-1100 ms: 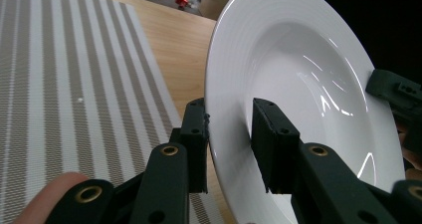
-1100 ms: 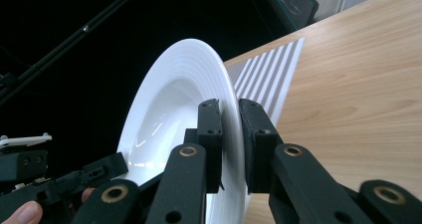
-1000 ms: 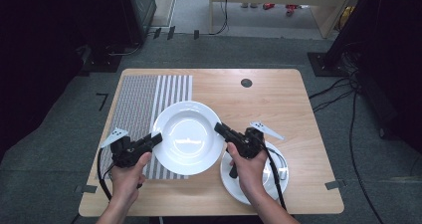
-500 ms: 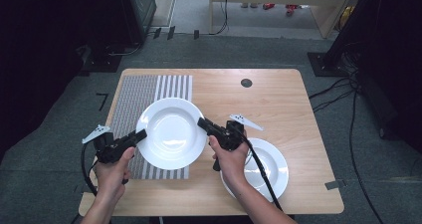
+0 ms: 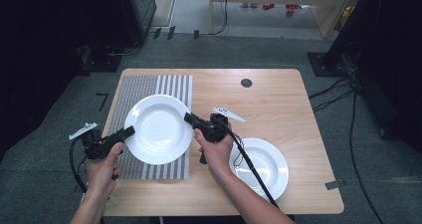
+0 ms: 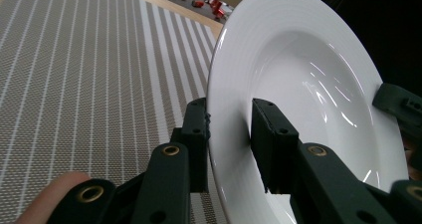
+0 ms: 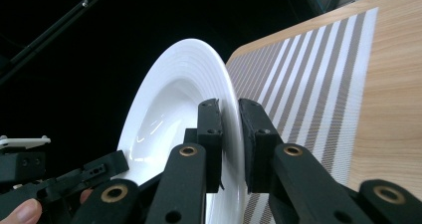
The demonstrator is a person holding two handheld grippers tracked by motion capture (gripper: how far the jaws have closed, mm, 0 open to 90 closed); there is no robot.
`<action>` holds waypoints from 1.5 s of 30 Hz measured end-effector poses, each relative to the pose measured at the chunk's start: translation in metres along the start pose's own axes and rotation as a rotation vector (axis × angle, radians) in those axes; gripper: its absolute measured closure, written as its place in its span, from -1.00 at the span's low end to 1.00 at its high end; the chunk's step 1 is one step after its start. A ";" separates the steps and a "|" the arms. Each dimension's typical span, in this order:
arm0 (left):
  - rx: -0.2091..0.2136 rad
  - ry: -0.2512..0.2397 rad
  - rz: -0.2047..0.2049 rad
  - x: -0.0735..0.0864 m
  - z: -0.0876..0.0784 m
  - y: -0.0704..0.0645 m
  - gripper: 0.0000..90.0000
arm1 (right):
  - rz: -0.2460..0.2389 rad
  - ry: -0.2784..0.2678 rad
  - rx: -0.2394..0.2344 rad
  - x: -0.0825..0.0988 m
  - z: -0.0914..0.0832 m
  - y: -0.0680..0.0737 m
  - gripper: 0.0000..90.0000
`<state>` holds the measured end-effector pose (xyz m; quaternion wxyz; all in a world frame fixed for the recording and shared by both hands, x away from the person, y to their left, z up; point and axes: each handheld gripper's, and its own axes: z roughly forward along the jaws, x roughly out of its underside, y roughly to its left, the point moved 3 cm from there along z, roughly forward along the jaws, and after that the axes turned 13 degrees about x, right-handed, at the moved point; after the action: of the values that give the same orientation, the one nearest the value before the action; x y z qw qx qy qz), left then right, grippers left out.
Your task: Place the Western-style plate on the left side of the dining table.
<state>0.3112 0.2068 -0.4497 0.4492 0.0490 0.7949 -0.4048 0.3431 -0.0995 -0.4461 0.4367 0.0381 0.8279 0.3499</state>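
While both grippers [image 5: 130, 131] [image 5: 187, 117] pinch its rim, plate [image 5: 158, 129] overhangs placemat [image 5: 149, 92].

- In the left gripper view, the round white ceramic deep plate [image 6: 298, 84] runs off the bottom edge, so its lower rim goes unseen.
- In the high view, the striped grey woven placemat [image 5: 149, 87] is partly covered by that plate.
- The second white deep plate [image 5: 268, 171] on the wooden table [image 5: 278, 99] lies partly under the right forearm and cable.
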 end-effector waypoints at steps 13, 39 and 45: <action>-0.051 -0.015 -0.018 -0.013 -0.009 0.024 0.58 | 0.035 0.055 -0.016 0.007 0.037 0.007 0.80; -0.139 0.010 -0.137 -0.033 0.038 0.082 0.61 | 0.147 0.135 0.085 0.004 0.119 -0.019 0.77; -0.156 0.020 -0.155 -0.032 0.046 0.090 0.61 | 0.159 0.133 0.117 0.004 0.132 -0.025 0.75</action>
<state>0.4012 0.2444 -0.4917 0.4109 -0.0439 0.8300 -0.3746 0.4456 -0.0455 -0.5135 0.3486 0.1057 0.8685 0.3362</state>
